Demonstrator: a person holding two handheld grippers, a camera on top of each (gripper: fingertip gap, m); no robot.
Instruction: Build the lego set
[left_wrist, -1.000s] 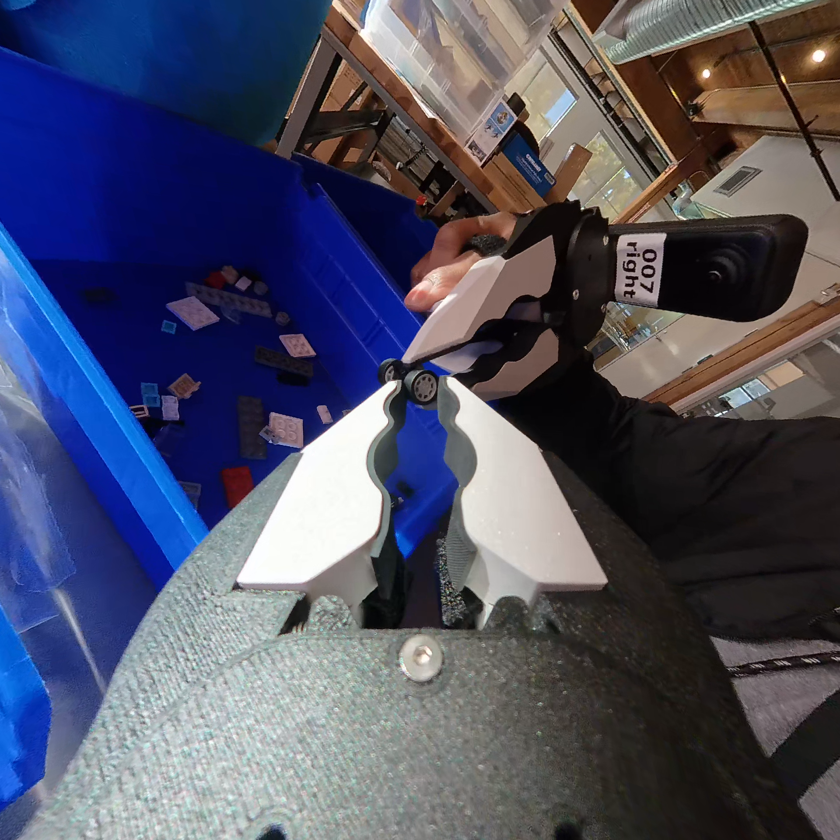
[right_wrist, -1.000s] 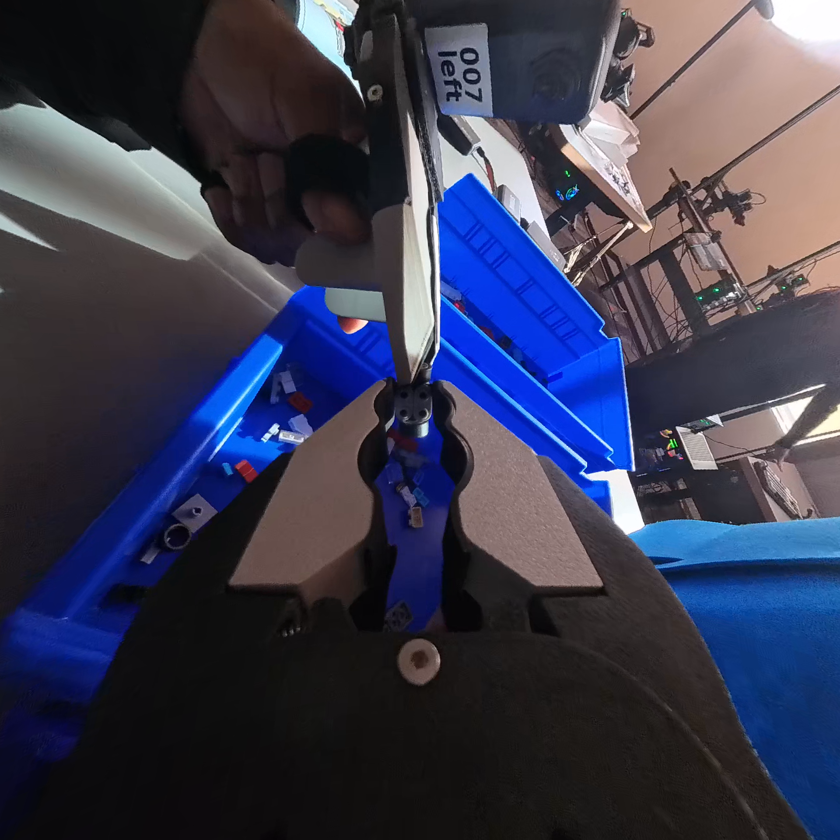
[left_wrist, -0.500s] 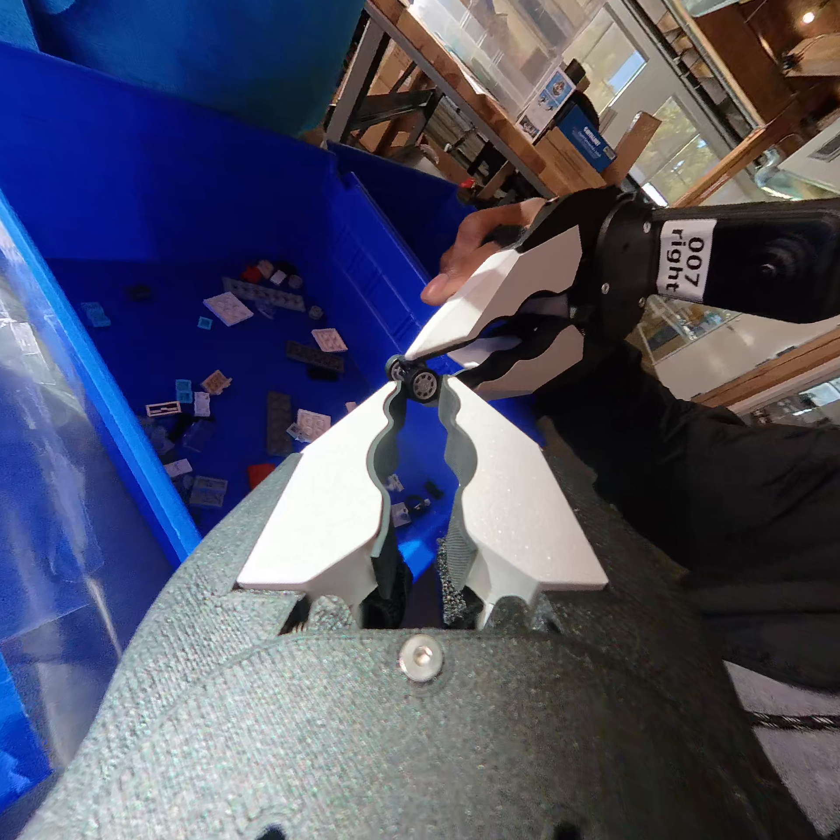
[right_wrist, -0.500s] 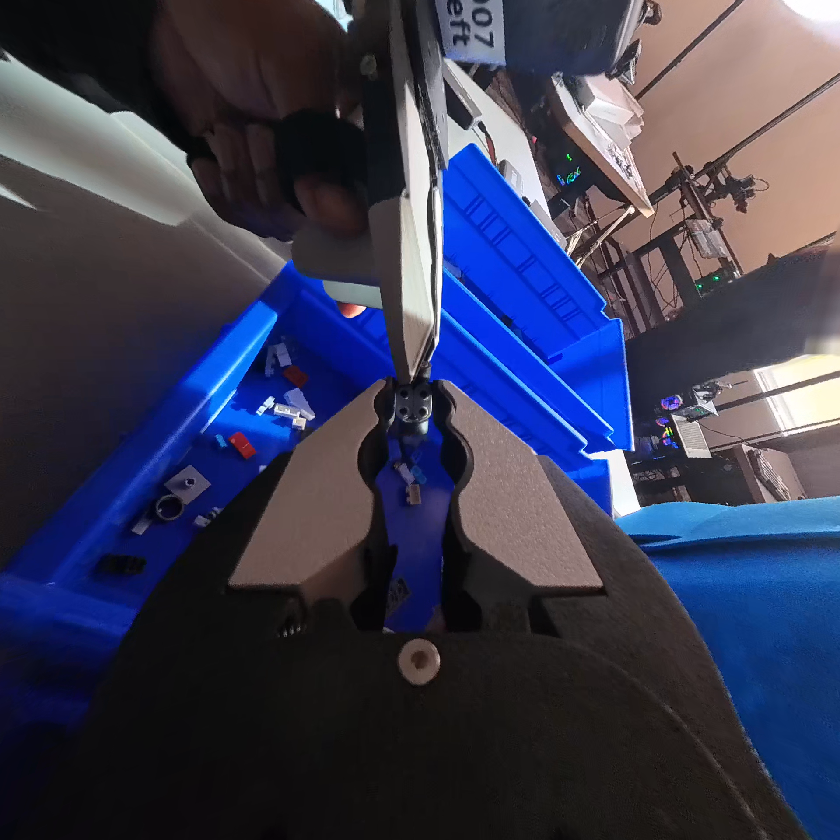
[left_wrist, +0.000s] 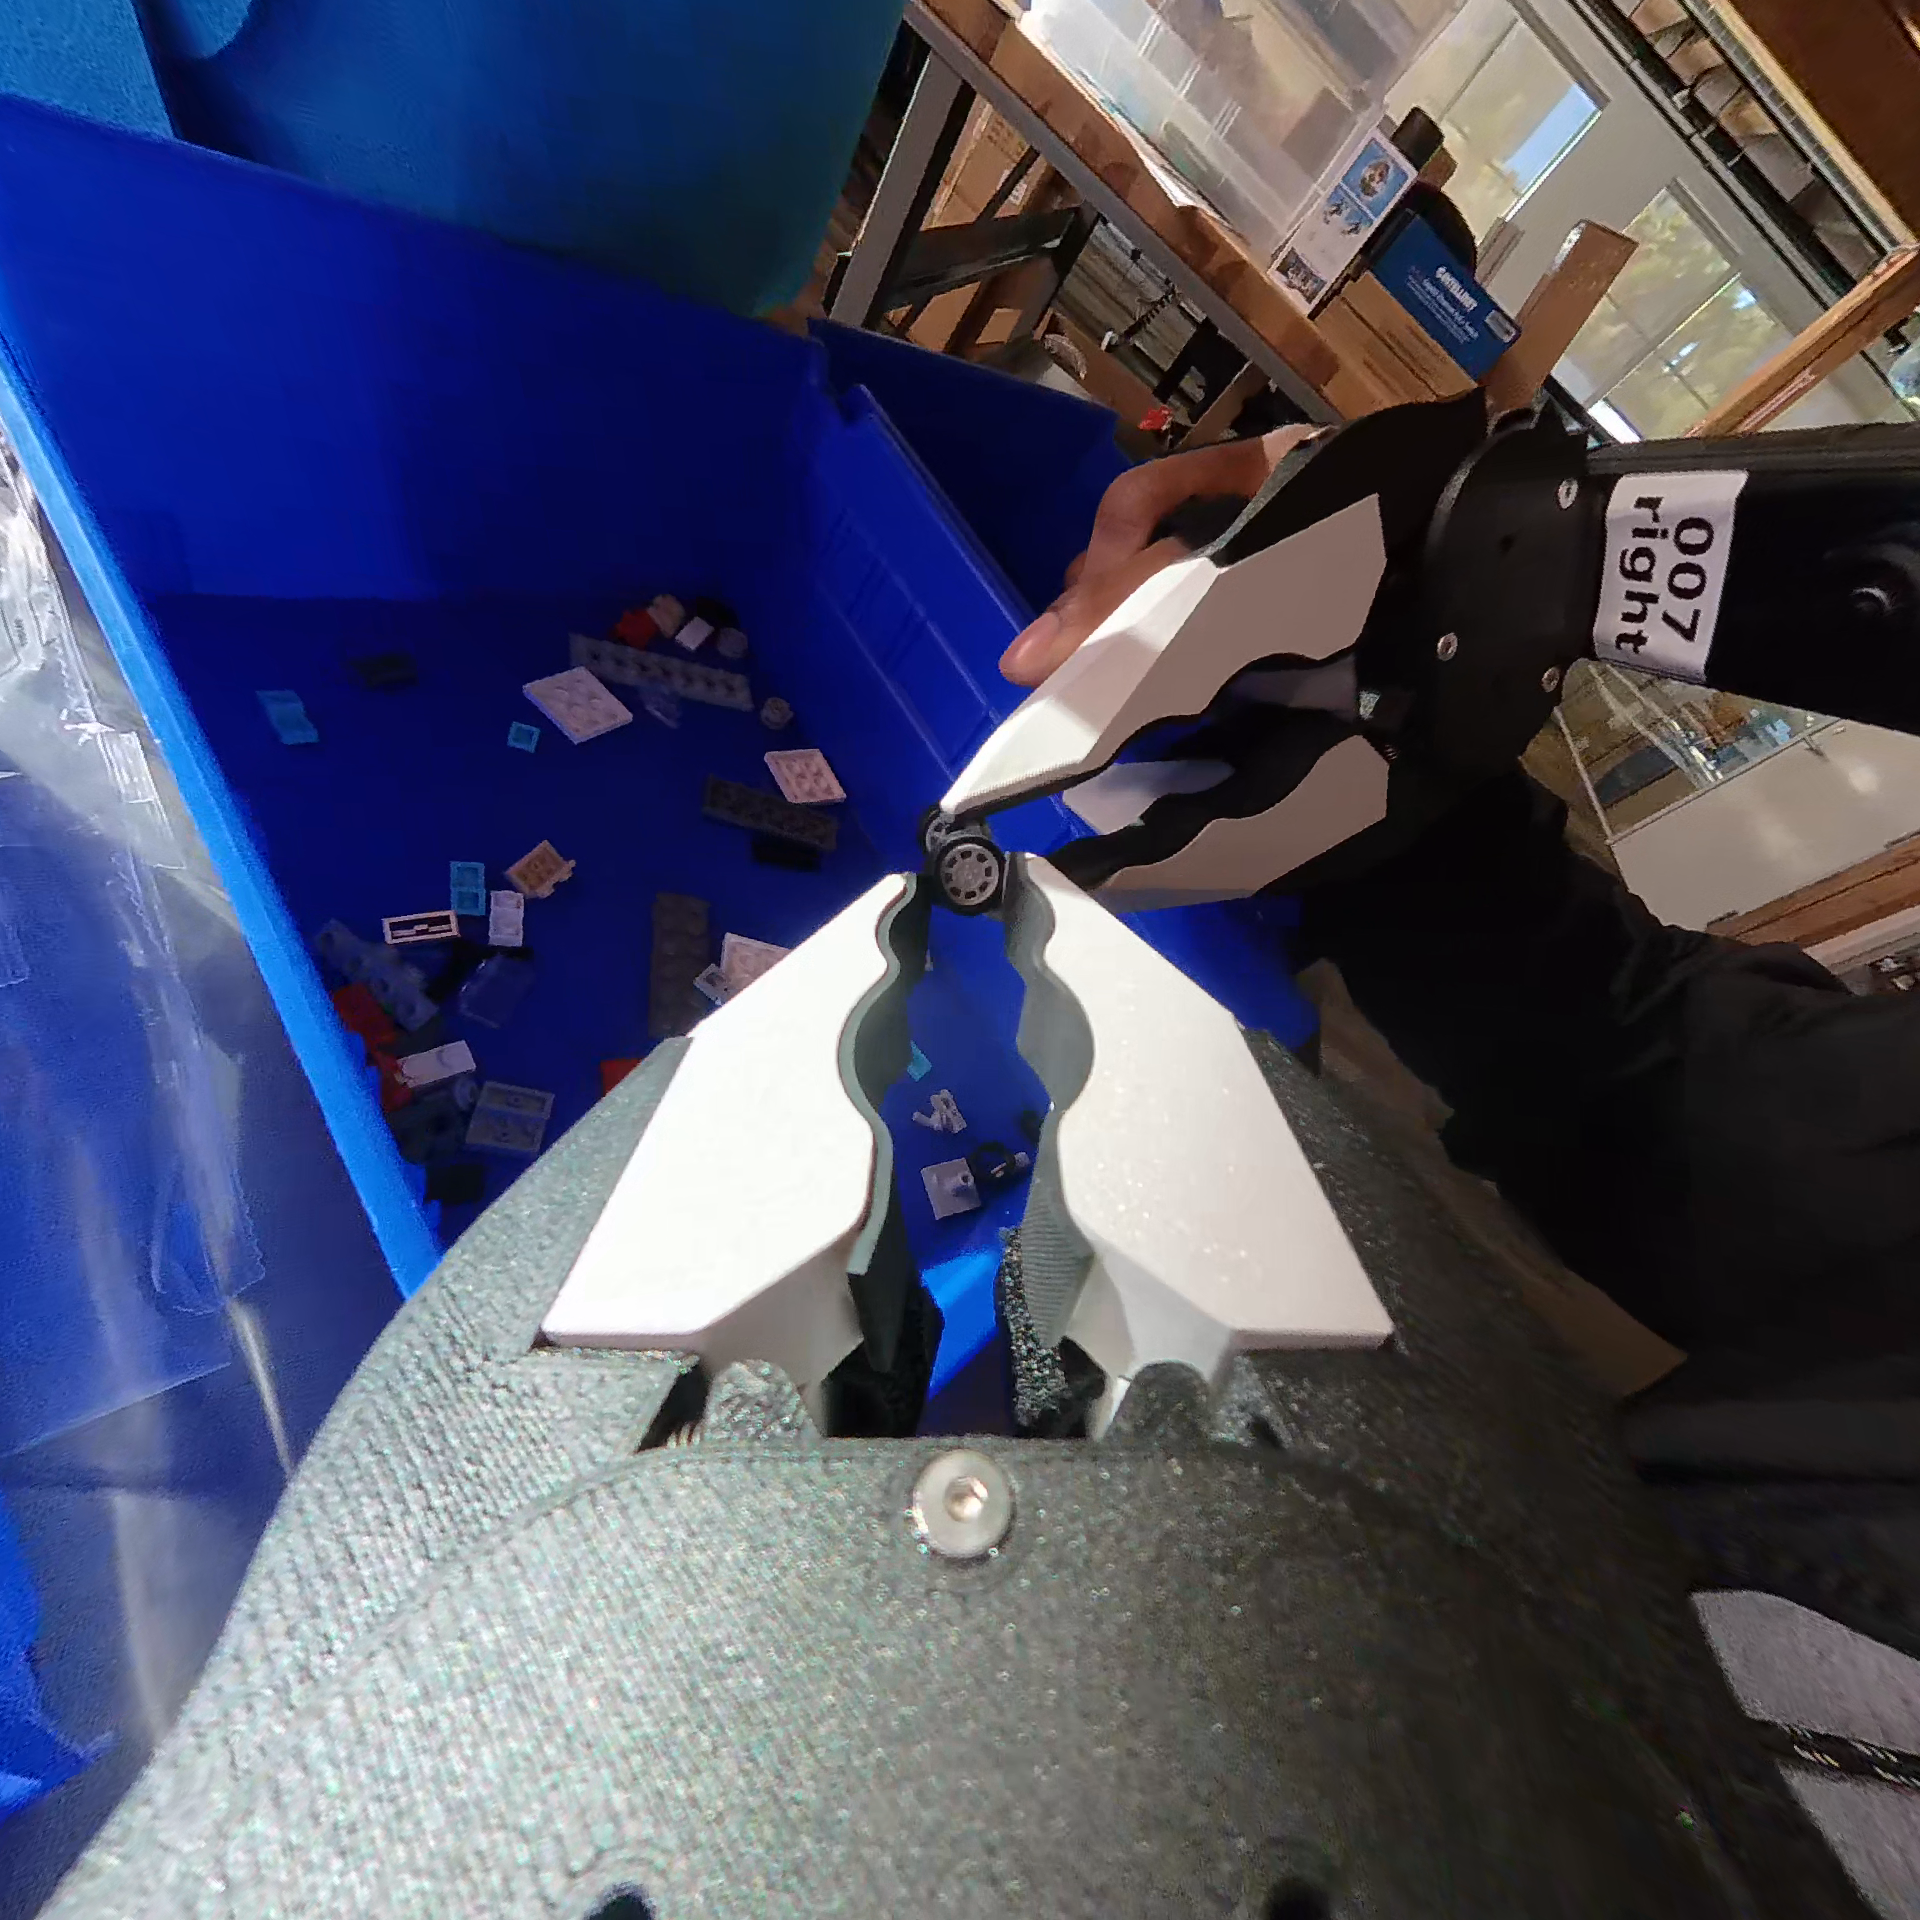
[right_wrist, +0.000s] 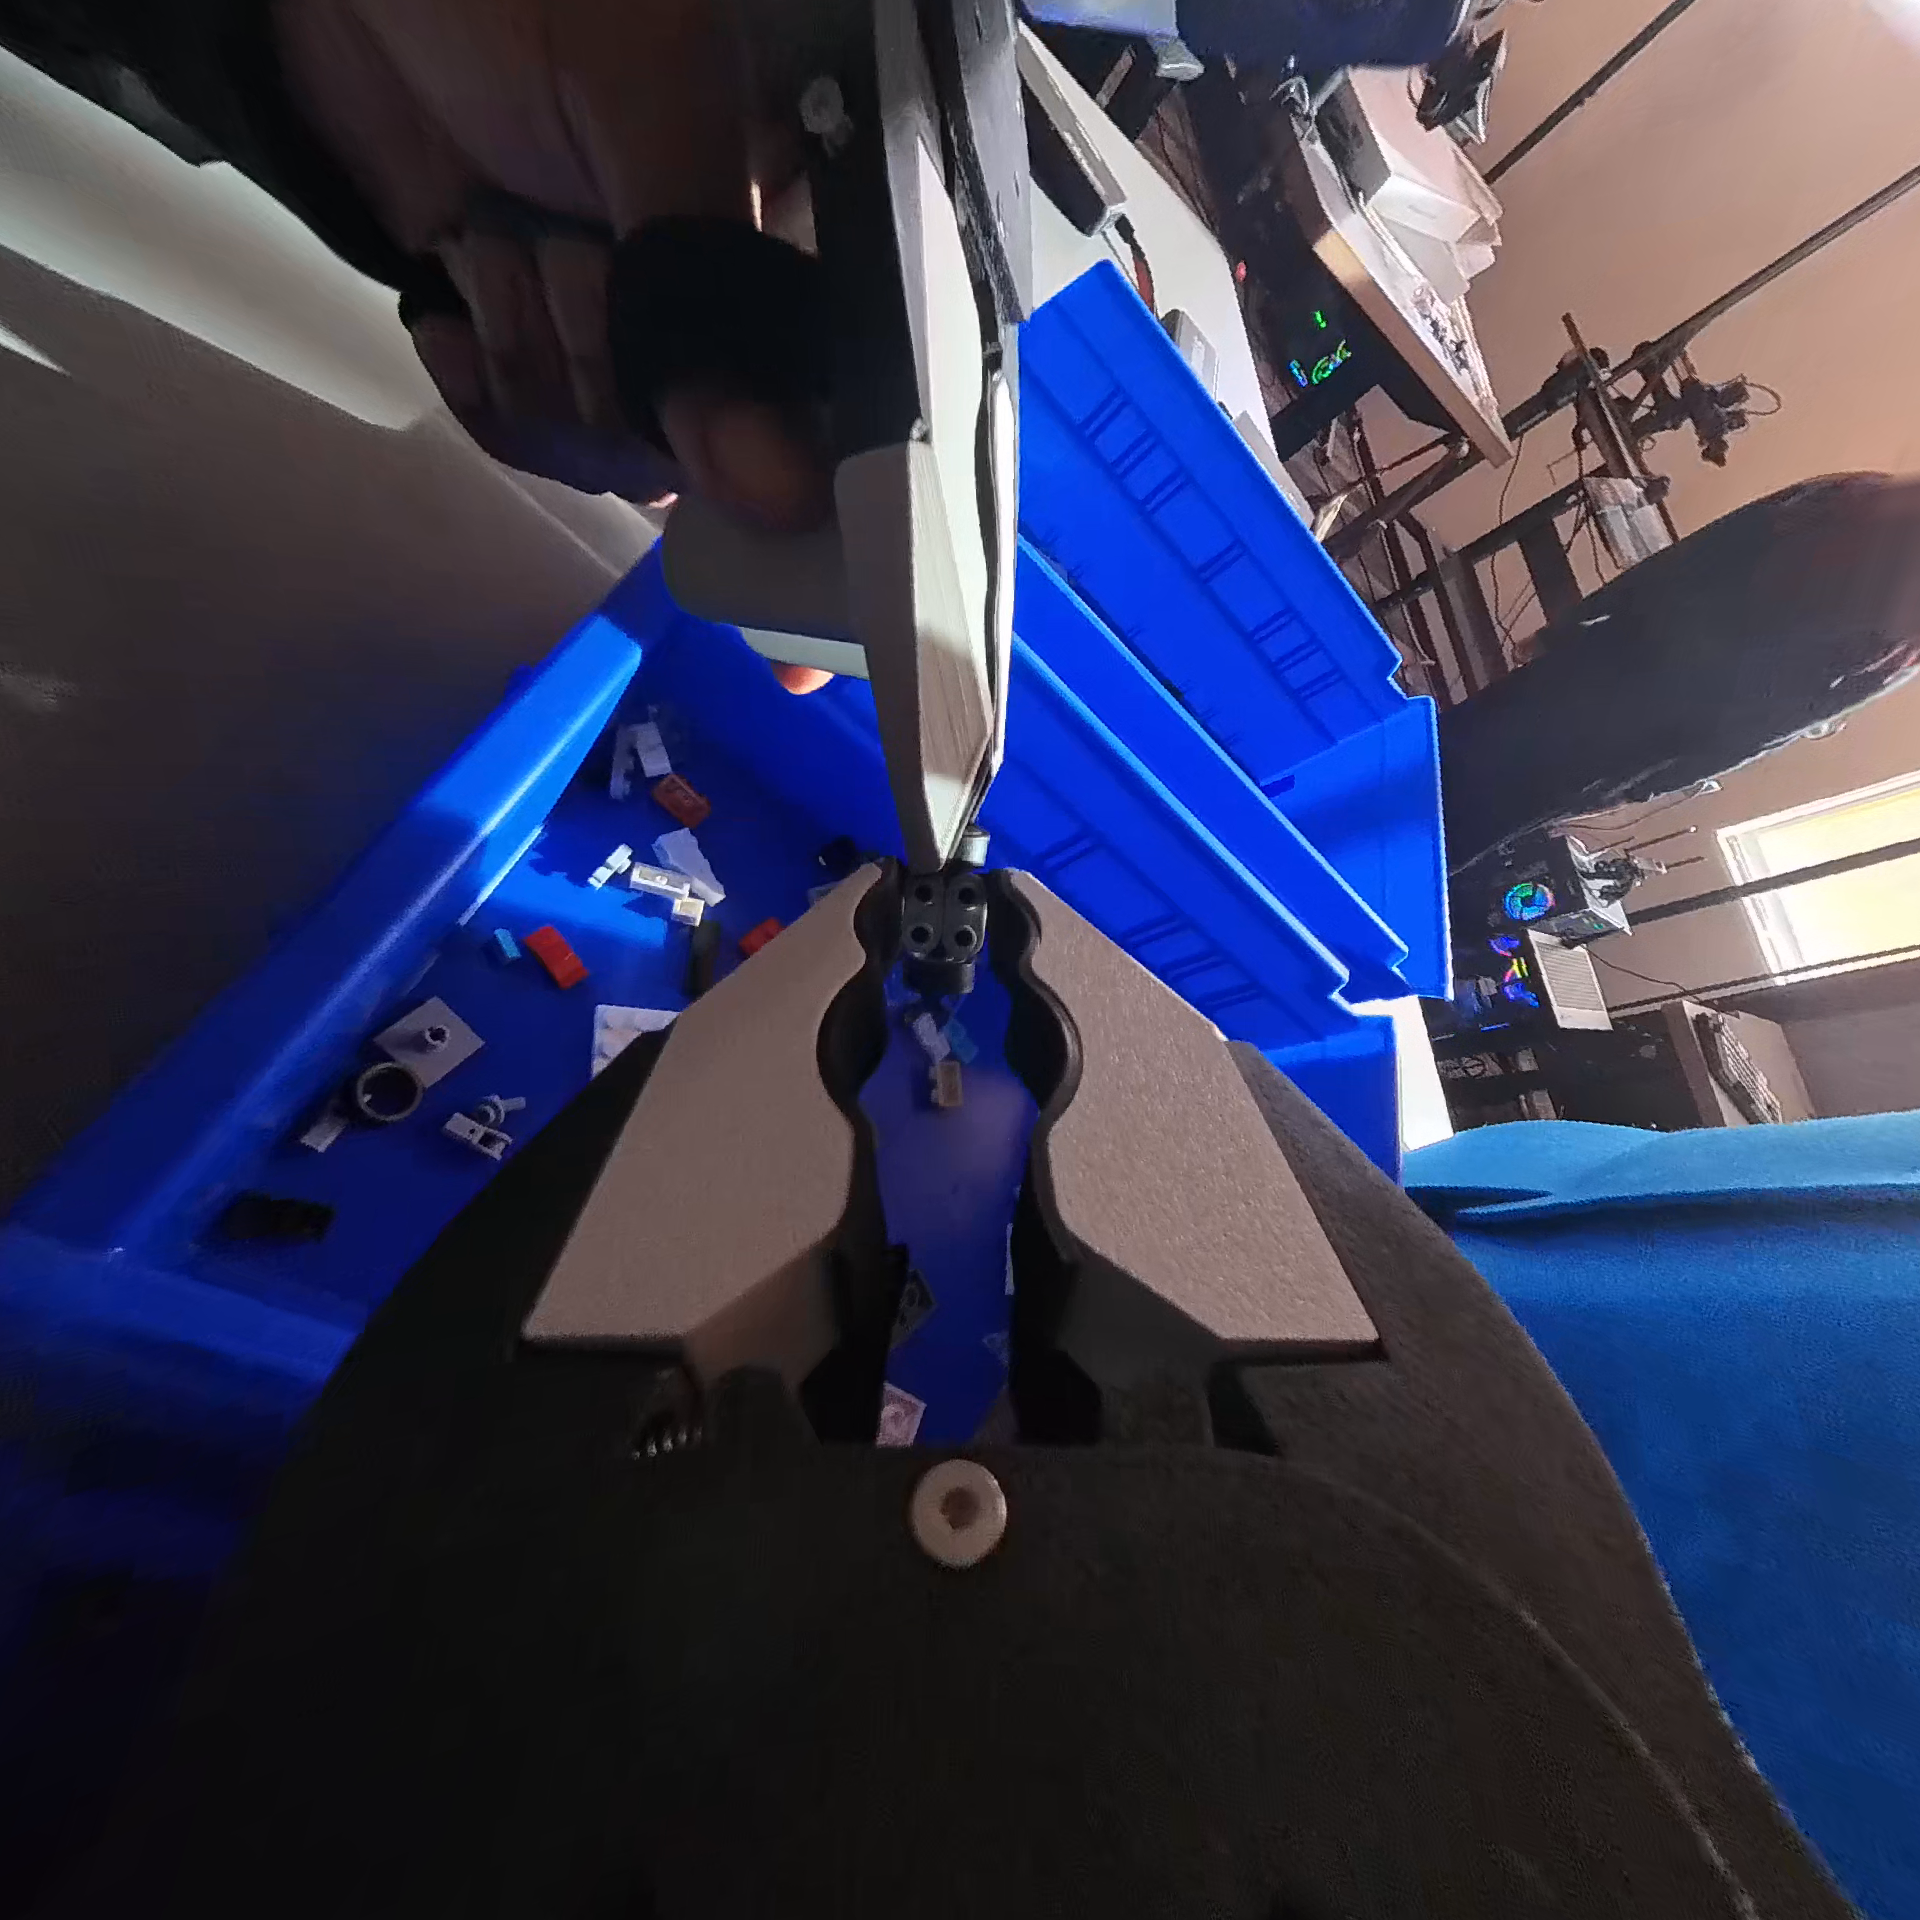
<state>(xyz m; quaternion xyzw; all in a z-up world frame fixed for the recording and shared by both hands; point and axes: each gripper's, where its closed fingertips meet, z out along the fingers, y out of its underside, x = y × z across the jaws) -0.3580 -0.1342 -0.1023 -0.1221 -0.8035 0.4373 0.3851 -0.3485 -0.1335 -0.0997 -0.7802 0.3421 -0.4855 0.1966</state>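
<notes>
A small black wheel-and-axle piece (left_wrist: 969, 864) is held in the air between both grippers, above a blue bin (left_wrist: 260, 935). My left gripper (left_wrist: 966, 881) is shut on its grey-hubbed wheel. The right gripper (left_wrist: 1000, 831) comes in from the right and pinches the same piece. In the right wrist view my right gripper (right_wrist: 940, 883) is shut on the black block with holes (right_wrist: 940, 914), and the left gripper (right_wrist: 951, 844) comes down onto it from above, edge-on. Several loose lego plates (left_wrist: 577, 707) lie on the bin floor.
A clear plastic bag (left_wrist: 104, 1039) lies left of the bin. More blue bins (right_wrist: 1195, 623) stand behind it, and a blue cloth (right_wrist: 1662, 1403) lies to the right. A hand (left_wrist: 1132, 540) holds the right gripper. A workbench with boxes (left_wrist: 1299, 208) stands far back. The tips of both grippers are at nearly the same place.
Both grippers stay shut on the wheel piece. The pair has shifted together, so more of the bin floor shows in both views.
</notes>
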